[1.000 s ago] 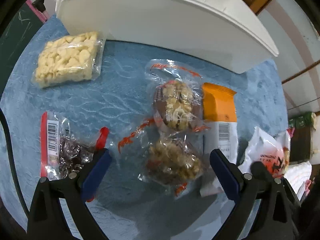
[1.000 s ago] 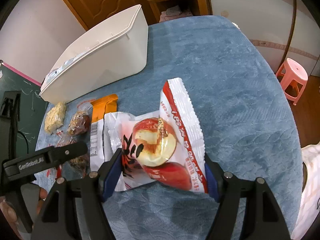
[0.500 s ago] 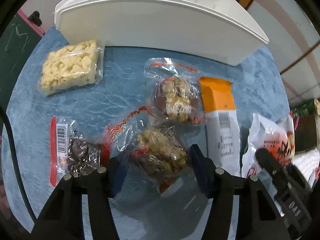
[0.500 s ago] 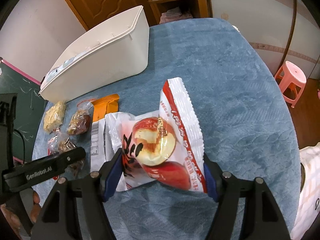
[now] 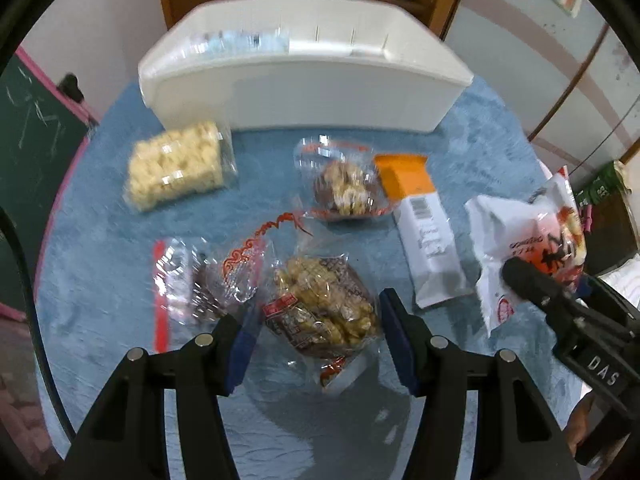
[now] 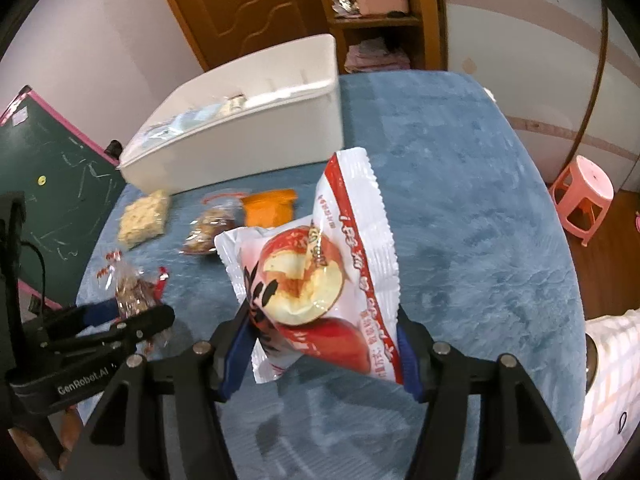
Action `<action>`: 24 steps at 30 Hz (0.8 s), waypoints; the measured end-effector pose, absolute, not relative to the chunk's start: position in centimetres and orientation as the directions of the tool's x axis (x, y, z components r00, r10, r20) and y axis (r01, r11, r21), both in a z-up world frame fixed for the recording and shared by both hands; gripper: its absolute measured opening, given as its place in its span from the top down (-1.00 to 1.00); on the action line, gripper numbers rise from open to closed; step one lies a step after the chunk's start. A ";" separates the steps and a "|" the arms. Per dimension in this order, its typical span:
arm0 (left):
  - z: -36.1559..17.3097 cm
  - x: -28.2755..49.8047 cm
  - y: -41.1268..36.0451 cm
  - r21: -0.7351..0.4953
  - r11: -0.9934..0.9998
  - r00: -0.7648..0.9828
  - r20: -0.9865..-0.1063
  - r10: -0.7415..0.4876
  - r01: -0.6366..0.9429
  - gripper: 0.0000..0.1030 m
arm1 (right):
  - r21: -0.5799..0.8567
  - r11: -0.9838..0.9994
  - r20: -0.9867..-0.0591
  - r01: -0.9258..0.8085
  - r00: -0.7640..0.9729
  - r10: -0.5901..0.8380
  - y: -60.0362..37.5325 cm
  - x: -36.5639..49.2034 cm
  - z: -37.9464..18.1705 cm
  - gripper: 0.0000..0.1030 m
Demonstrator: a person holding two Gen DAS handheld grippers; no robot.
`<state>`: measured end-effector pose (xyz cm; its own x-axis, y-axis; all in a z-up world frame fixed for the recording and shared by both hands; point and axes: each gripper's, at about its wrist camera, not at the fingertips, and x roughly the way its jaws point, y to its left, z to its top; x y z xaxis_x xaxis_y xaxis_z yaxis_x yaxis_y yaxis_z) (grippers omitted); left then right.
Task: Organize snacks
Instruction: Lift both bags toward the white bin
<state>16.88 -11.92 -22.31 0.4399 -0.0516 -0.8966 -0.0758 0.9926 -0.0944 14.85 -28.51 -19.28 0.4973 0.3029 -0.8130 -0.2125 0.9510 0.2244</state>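
The table [image 6: 472, 208] is covered with blue textured cloth; a white bin [image 5: 304, 92] stands at its far edge before a wooden door [image 6: 240, 4]. The left claw [image 5: 316, 332] is clamped on a nut snack packet [image 5: 320, 312]. The right claw [image 6: 324, 356], its jaws having just narrowed, is clamped on an apple-print packet [image 6: 320, 292].

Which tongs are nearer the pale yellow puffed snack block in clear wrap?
Left. The left tongs, gripping a clear nut-snack packet, sit nearer the pale yellow block; the right tongs, holding the white apple-print packet, are farther away.
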 end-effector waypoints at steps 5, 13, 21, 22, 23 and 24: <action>-19.4 15.3 -11.4 -0.087 0.995 0.511 -0.858 -0.055 -0.039 -0.11 | 0.224 0.943 -0.795 -0.246 0.514 0.323 -27.1 13.6 -17.5 -0.18; -13.3 12.3 -7.7 -0.064 0.998 0.635 -0.772 -0.040 -0.015 -0.12 | 0.205 0.926 -0.753 -0.316 0.553 0.356 -24.4 11.9 -13.7 -0.18; -7.6 13.3 -5.1 -0.007 1.000 0.706 -0.708 -0.012 0.010 -0.12 | 0.164 0.917 -0.714 -0.365 0.597 0.365 -22.6 12.4 -9.3 -0.18; -6.8 13.6 -4.9 0.005 1.000 0.716 -0.698 -0.005 0.012 -0.12 | 0.153 0.917 -0.709 -0.369 0.605 0.362 -22.4 12.5 -8.6 -0.18; -5.9 13.9 -4.5 0.013 1.000 0.724 -0.690 -0.001 0.015 -0.12 | 0.143 0.917 -0.703 -0.373 0.613 0.359 -22.2 12.8 -8.0 -0.18; -5.1 14.4 -4.1 0.015 1.000 0.728 -0.685 -0.003 0.018 -0.12 | 0.136 0.916 -0.696 -0.378 0.621 0.360 -22.0 13.2 -7.2 -0.18</action>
